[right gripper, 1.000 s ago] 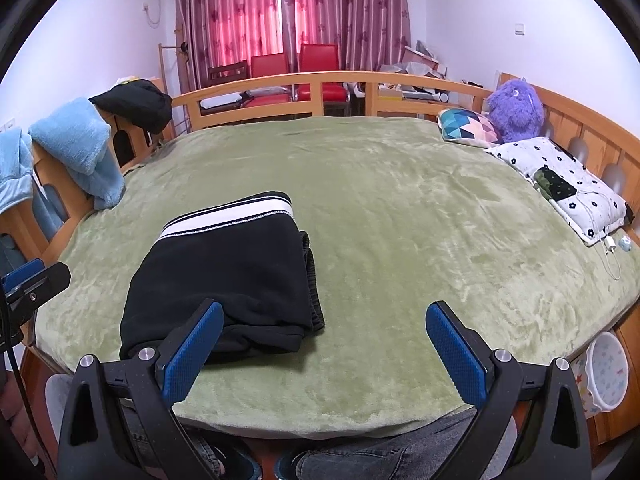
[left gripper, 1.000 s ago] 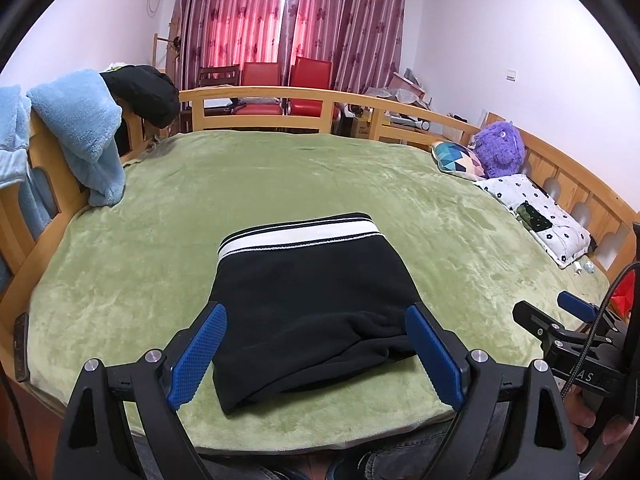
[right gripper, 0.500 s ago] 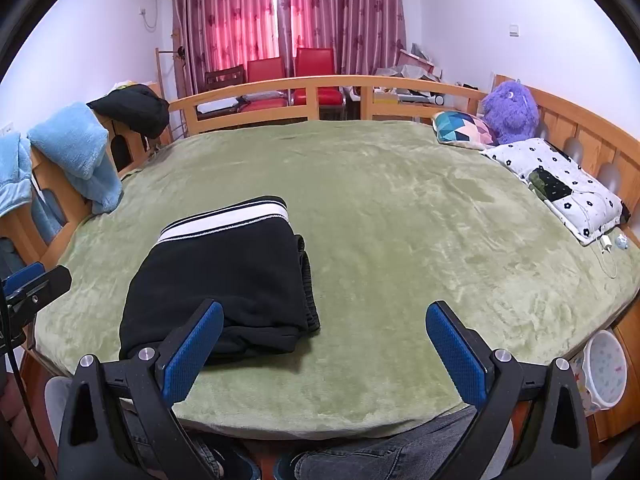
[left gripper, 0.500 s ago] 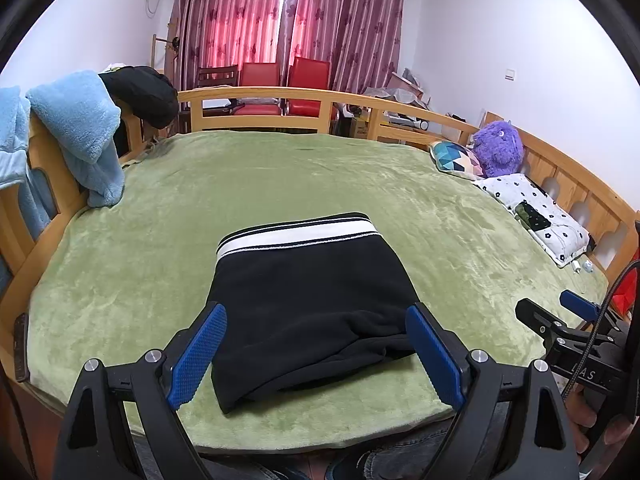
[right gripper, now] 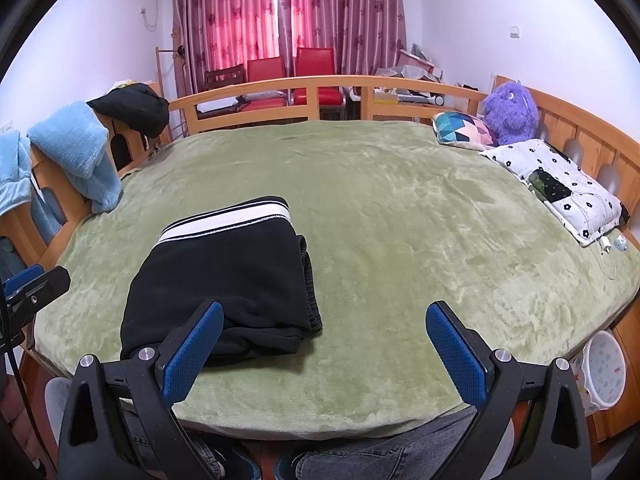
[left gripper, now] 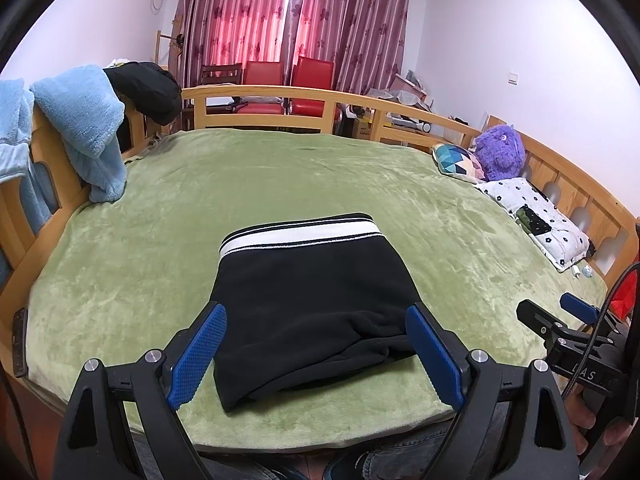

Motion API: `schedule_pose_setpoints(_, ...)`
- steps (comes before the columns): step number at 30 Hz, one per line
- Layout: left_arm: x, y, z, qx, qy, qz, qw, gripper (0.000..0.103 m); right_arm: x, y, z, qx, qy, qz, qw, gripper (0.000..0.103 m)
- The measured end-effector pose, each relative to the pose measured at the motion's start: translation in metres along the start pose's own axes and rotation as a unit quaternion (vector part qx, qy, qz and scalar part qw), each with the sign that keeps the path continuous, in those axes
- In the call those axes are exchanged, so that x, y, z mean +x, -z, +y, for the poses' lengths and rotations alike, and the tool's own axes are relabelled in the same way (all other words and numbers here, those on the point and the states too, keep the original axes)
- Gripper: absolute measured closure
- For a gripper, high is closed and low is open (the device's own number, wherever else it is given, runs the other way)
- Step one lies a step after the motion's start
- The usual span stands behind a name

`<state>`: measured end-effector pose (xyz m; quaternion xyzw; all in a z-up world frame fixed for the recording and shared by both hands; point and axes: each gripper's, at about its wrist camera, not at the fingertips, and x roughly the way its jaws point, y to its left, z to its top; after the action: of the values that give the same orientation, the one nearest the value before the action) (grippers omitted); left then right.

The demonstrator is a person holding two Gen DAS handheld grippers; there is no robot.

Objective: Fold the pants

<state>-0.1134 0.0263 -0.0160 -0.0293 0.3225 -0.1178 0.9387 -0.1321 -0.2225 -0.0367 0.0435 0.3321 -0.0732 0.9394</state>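
Note:
The black pants (left gripper: 308, 296) with a white striped waistband lie folded into a compact rectangle on the green blanket (left gripper: 120, 280), near the bed's front edge. They also show in the right wrist view (right gripper: 228, 276), left of centre. My left gripper (left gripper: 316, 354) is open and empty, held above the near edge of the pants. My right gripper (right gripper: 324, 354) is open and empty, over bare blanket (right gripper: 400, 240) to the right of the pants. It also shows at the right edge of the left wrist view (left gripper: 560, 320).
A wooden rail (right gripper: 320, 84) rings the bed. Blue towels (left gripper: 84, 128) and a dark garment (left gripper: 148, 88) hang on the left rail. Pillows (right gripper: 560, 184) and a purple plush (right gripper: 510, 114) lie at the right. A white bucket (right gripper: 604, 372) stands beside the bed.
Both grippers have drawn back slightly from the pants and stay open. The folded pants have not moved.

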Motion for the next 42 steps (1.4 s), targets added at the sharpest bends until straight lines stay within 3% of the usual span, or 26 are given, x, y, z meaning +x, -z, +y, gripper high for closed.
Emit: schedule_pose_setpoints(42,0.0077,-0.0022,-0.0035,-0.014,-0.003,0.009,0.9999,0.012,-0.0002,-0.0008,0.0082,0.001,0.004,-0.003,1.000,0.003)
